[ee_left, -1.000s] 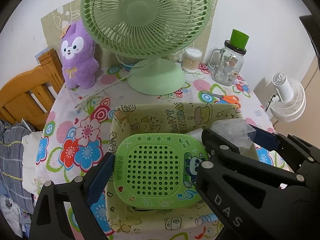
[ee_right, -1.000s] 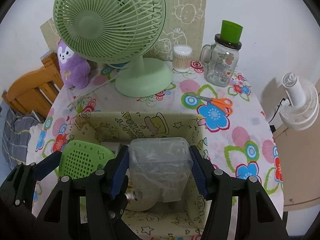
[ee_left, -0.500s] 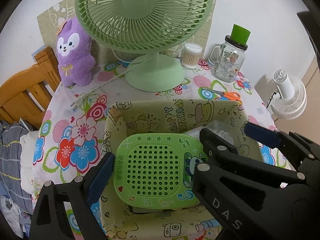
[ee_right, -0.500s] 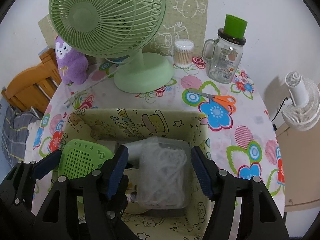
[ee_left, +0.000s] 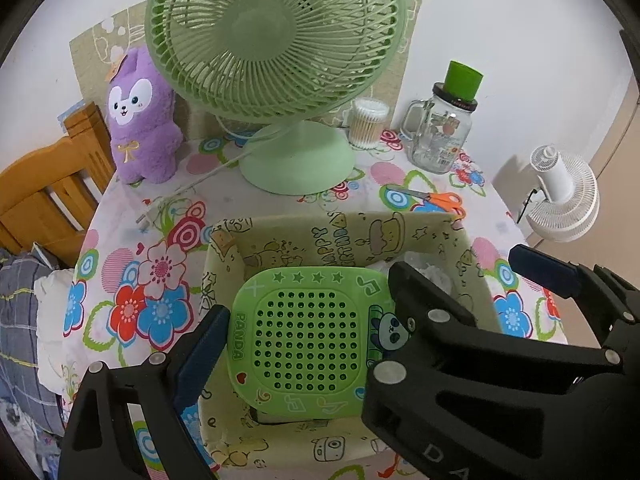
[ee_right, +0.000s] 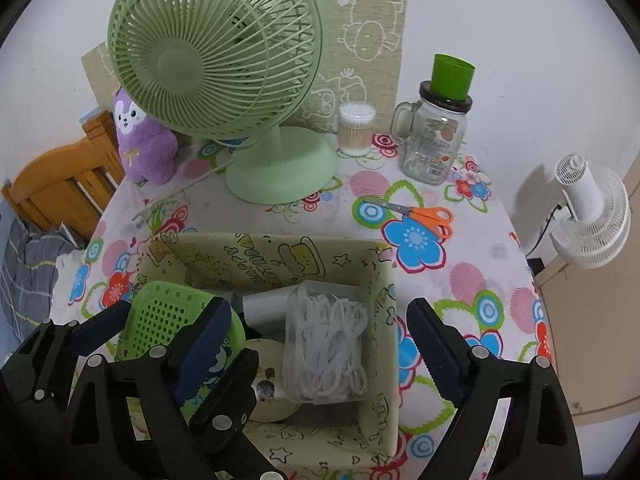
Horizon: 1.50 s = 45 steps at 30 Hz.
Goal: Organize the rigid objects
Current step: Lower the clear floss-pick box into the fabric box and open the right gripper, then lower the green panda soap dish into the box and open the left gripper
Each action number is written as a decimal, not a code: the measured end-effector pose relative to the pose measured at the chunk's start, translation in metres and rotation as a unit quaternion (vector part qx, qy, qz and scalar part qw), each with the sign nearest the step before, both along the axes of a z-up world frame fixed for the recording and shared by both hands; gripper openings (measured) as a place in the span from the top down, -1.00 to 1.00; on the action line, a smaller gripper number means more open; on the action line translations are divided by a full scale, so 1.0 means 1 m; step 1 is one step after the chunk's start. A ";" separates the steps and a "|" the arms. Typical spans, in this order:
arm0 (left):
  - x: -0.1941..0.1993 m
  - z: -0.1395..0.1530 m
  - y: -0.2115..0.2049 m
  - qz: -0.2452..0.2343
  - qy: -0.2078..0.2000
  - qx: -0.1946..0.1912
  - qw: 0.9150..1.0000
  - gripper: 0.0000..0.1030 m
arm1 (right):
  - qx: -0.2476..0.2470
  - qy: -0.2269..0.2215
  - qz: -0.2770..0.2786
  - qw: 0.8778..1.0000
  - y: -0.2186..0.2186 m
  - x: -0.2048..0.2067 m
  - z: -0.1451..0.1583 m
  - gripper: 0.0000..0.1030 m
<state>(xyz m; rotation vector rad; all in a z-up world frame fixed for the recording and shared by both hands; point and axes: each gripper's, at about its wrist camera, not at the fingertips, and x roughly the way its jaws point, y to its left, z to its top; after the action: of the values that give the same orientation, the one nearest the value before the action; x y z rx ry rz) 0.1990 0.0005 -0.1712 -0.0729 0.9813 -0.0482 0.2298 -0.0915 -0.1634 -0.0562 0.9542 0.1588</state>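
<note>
Left gripper [ee_left: 304, 340] pinches perforated rounded-square green plastic panda board [ee_left: 306, 334], tilted over fabric bin [ee_right: 276, 250]. Right gripper [ee_right: 316, 344] spread wide; clear ribbed tub [ee_right: 326, 344] lies between its jaws, long axis pointing away.

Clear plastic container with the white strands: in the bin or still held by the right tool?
In the bin. The clear container lies inside the fabric bin, and the right tool is open, neither pad touching it.

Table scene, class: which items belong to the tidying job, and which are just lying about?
In the job:
fabric box
green panda case, gripped by the left gripper
clear container, released in the box
right gripper, jaws open

Lying about:
green fan
purple plush
glass jar
scissors
cotton swabs
</note>
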 end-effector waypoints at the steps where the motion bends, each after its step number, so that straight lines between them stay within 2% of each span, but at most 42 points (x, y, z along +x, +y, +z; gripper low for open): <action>1: 0.000 0.001 -0.001 -0.002 -0.002 -0.001 1.000 -0.85 | 0.000 -0.001 -0.003 1.000 -0.001 -0.001 0.002 -0.78; 12: 0.006 -0.009 -0.004 -0.008 0.006 0.006 1.000 -0.84 | -0.015 -0.017 -0.044 0.999 -0.015 -0.014 0.005 -0.78; 24: 0.019 -0.035 -0.012 -0.013 0.038 0.018 0.999 -0.84 | -0.019 0.015 -0.084 0.996 -0.031 -0.015 -0.015 -0.78; 27: 0.022 -0.043 -0.011 -0.012 0.050 0.024 0.998 -0.85 | -0.025 0.022 -0.085 0.996 -0.033 -0.015 -0.020 -0.78; 35: 0.021 -0.047 -0.014 -0.014 0.050 0.049 0.997 -0.84 | -0.019 0.038 -0.090 0.995 -0.037 -0.013 -0.030 -0.78; 45: 0.014 -0.046 -0.014 -0.034 0.055 0.052 0.997 -0.88 | -0.015 0.044 -0.075 0.996 -0.032 -0.020 -0.032 -0.78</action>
<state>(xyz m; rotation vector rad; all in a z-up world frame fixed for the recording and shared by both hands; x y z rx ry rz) 0.2131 -0.0137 -0.2172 0.0529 1.0951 -0.0560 0.2094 -0.1237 -0.1949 -0.0045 1.0449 0.0080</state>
